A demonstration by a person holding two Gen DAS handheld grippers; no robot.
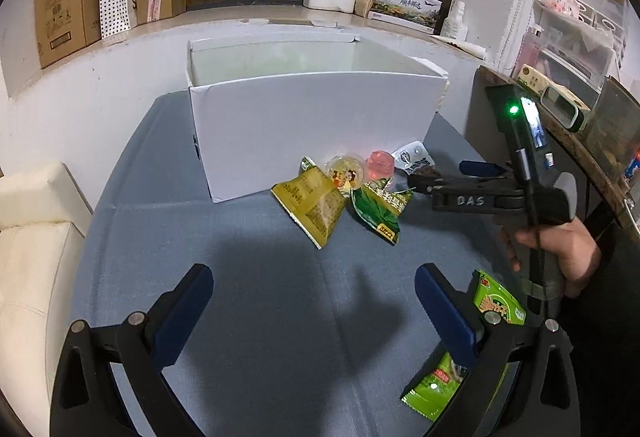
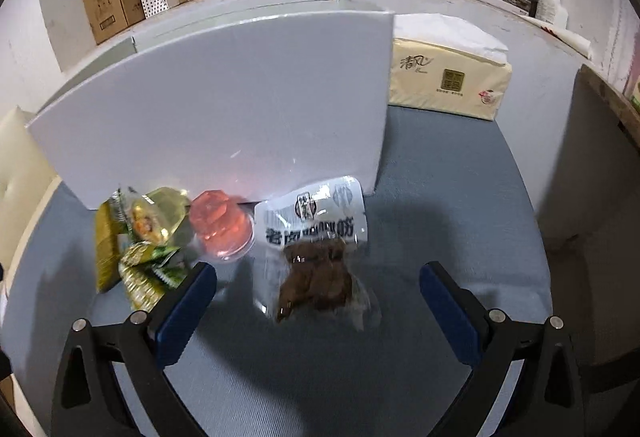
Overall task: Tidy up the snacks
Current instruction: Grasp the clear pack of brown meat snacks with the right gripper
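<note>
— Where do the snacks lie?

— Most are bunched on the blue-grey tablecloth at the front right corner of the white cardboard box. From the left wrist view: a yellow-green packet, a dark green packet just beside it, a clear cup with a cartoon lid behind them, and a pink jelly cup near the box wall.

— And the meat pouch?

— The clear pouch of dark braised meat lies flat on the cloth in front of the box, just right of the pink jelly cup, its printed top end touching or nearly touching the box wall — I cannot tell which.

— The claws?

— The right gripper has its blue-padded fingers spread wide, one on each side of the pouch's lower end, not touching it. The left gripper is also spread wide over bare cloth, holding nothing.

— Anything apart from the bunch?

— Two bright green packets: one just behind the left gripper's right finger, another partly hidden under it. A pack of tissues sits to the right of the box.
</note>
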